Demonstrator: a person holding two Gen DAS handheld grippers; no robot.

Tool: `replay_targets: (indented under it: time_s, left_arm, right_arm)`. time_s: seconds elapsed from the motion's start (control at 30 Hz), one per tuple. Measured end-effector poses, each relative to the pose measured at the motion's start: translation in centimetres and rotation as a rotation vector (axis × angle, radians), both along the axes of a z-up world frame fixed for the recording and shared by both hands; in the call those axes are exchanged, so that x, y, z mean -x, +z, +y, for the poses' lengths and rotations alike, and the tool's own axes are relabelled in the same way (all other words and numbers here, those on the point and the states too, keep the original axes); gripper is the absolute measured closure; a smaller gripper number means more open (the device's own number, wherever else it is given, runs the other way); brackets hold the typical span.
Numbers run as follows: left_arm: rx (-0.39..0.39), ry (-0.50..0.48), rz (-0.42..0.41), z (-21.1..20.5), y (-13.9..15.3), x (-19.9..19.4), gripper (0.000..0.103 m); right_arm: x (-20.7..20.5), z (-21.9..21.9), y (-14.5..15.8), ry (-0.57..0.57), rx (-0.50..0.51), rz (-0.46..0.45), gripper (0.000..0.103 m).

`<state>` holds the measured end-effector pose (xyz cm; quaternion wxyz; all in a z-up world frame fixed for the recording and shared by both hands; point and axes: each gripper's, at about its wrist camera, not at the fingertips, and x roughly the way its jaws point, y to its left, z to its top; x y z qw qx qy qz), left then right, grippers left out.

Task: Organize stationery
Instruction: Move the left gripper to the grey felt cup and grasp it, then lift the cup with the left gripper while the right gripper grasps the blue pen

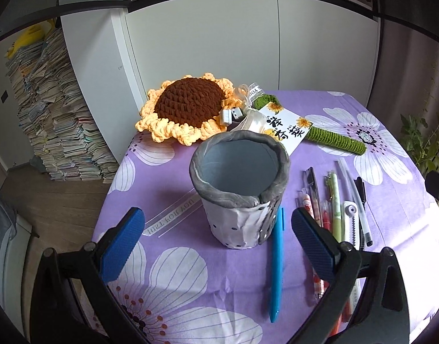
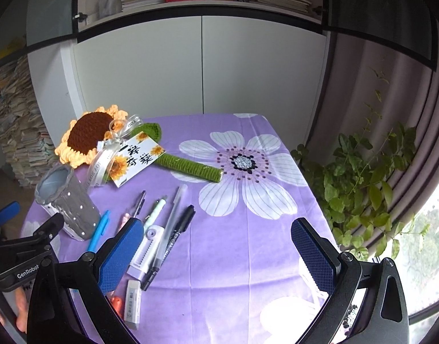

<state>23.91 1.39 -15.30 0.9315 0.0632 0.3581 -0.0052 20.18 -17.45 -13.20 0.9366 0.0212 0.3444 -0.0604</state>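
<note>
A grey pen holder (image 1: 238,187) stands upright and empty on the purple flowered tablecloth (image 1: 190,272); it also shows in the right wrist view (image 2: 69,205). A blue pen (image 1: 277,263) lies beside it on the right. Several pens (image 1: 338,212) and a white correction tape (image 1: 350,223) lie in a row further right. In the right wrist view the blue pen (image 2: 99,230), the pens (image 2: 173,223) and a white eraser (image 2: 132,304) lie on the cloth. My left gripper (image 1: 216,243) is open, just in front of the holder. My right gripper (image 2: 216,255) is open and empty, to the right of the pens.
A crocheted sunflower (image 1: 187,106) with a green stem (image 1: 336,137), ribbon and card (image 1: 282,129) lies at the back of the table. White cabinets stand behind. Stacked books (image 1: 53,120) are on the floor at left. A potted plant (image 2: 362,189) stands at the right.
</note>
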Motion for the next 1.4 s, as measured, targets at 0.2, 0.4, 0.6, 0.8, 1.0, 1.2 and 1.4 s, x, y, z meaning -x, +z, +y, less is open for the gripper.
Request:
replay_targets:
  time_s: [0.2,0.4,0.6,0.8,1.0,1.2,1.4]
  left_arm:
    - [-0.012,-0.006,0.033,-0.3,-1.4,-2.0,0.001]
    - [-0.004,-0.002,0.059,-0.1,-2.4,-3.4,0.001]
    - [0.012,-0.026,0.046,0.0,-2.6,-3.5,0.005]
    - [0.080,-0.087,0.072,1.2,-2.4,-3.1,0.034]
    - [0.011,-0.086,0.043,3.0,-2.4,-1.1,0.034]
    - [-0.021,-0.096,0.010,4.2,-2.5,0.4,0.034]
    - [-0.007,-0.088,-0.016,4.4,-2.9,0.7,0.034]
  right_arm:
    - [-1.8,-0.3,-0.8,-0.010,0.010,0.036,0.000]
    - [-3.5,-0.8,-1.7,-0.010,-0.019,0.082,0.000]
    - [-5.5,-0.9,-3.0,-0.005,-0.057,0.161,0.000]
    - [-7.5,-0.3,-4.4,0.035,-0.101,0.266,0.041]
    - [-8.3,1.3,-5.1,0.092,-0.132,0.325,0.062]
    - [-8.5,4.6,-3.7,0.182,-0.103,0.303,0.063]
    - [-9.0,8.8,-3.6,0.293,-0.128,0.347,0.063]
